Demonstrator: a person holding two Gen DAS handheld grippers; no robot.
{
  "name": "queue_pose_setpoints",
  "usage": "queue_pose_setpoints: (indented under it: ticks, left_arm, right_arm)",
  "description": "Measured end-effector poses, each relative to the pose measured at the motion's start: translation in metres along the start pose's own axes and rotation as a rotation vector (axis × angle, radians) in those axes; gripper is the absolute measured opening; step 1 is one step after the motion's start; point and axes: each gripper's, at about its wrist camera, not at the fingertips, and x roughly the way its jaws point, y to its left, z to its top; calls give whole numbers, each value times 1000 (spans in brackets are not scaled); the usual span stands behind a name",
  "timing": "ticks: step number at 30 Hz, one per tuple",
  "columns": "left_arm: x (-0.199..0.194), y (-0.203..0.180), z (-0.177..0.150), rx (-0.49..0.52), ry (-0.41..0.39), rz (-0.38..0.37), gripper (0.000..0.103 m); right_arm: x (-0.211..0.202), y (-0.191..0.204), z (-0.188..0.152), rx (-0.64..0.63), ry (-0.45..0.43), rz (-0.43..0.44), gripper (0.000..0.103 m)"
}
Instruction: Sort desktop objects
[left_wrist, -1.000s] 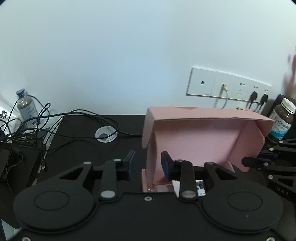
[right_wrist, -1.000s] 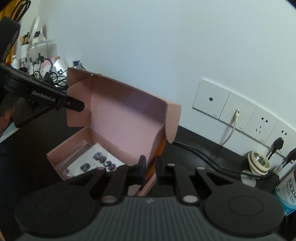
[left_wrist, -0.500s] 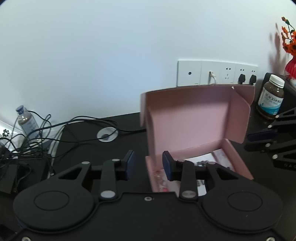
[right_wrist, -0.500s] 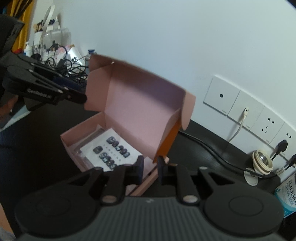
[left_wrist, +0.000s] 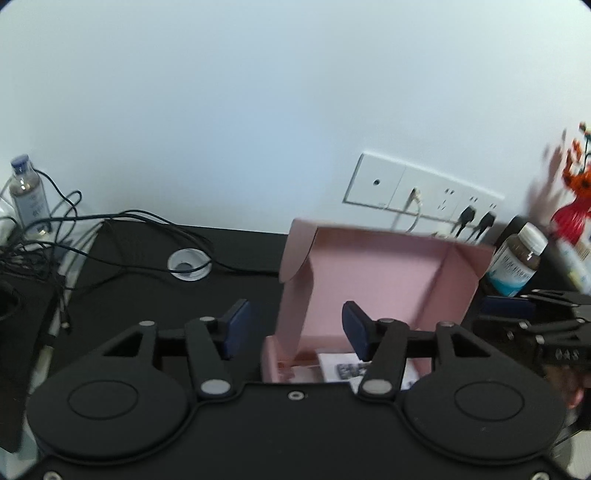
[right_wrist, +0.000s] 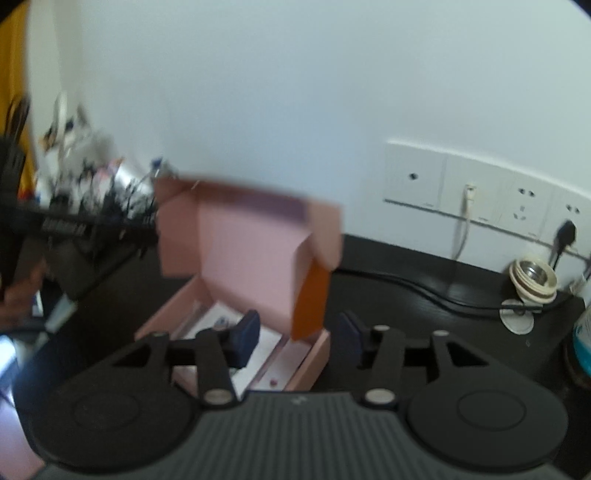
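Both grippers tilt downward toward the black surface (left_wrist: 140, 266), each at one end of the pink box (left_wrist: 373, 280). The left gripper (left_wrist: 295, 330) has its jaws opening, about half spread; the box's left front corner sits between them, and the pads do not press on it. The right gripper (right_wrist: 297, 338) also has its jaws opening, with the box's right front corner and orange flap (right_wrist: 312, 299) in the gap, untouched as far as the blur allows.

The box lies on the surface with its long axis running across, roughly parallel to the wall. Its lid stands upright at the back, open side facing the cameras, side flaps angled outward. A white printed sheet (right_wrist: 221, 319) lies flat in the tray.

To the left of the box the surface is bare up to a round cable port (left_wrist: 189, 264) and tangled cables (left_wrist: 44, 236). To the right, a brown supplement bottle (left_wrist: 517, 262) stands near the lid's edge. Behind it, the wall sockets (left_wrist: 424, 194) sit close, with 2 black plugs inserted.
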Motion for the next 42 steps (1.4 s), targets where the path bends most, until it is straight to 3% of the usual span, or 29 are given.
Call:
queue_pose_setpoints:
  ticks: [5,7,9,12,16,17,22,25,28,29,34,38,42]
  left_arm:
    - [-7,-3,9,-7,-10,-11,59]
    - [-10,-5,12,-6,-15,-5,72]
    - [-13,-7,14,-2,-25,8,76]
    - [-18,-10,17,4,-38,25,84]
    - [-22,-14,19,12,-70,77,99]
    - [-22,-15,19,13,-73,98,99]
    - [-25,-7,22,-32,-98,113,99]
    - [-36,9,30,-116,-165,100,99]
    - [-42,32,38,-217,-206,120,99]
    - [-43,39,39,-229,-218,160,99]
    - [-21,51,30,-179,-139,373,98]
    - [10,44,16,-149,-43,420,97]
    - [26,28,7,-88,1,415,96]
  right_arm:
    - [-6,-17,14,161,-67,59,50]
    - [-8,-17,17,173,-79,64,51]
    - [-8,-15,18,166,-74,53,52]
    - [-8,-12,16,172,-67,28,62]
    - [-12,-8,14,177,-88,-29,92]
    - [-13,-6,14,176,-95,-43,93]
    - [-20,-6,20,178,-141,-54,92]
    - [-25,-8,23,149,-222,-66,58]
    - [-22,-15,24,205,-233,-103,56]
    - [-20,-17,23,211,-225,-117,56]
    - [-1,-18,14,192,-127,-221,56]
    - [25,-15,2,178,-37,-232,56]
    - [38,-8,-3,169,-7,-206,56]
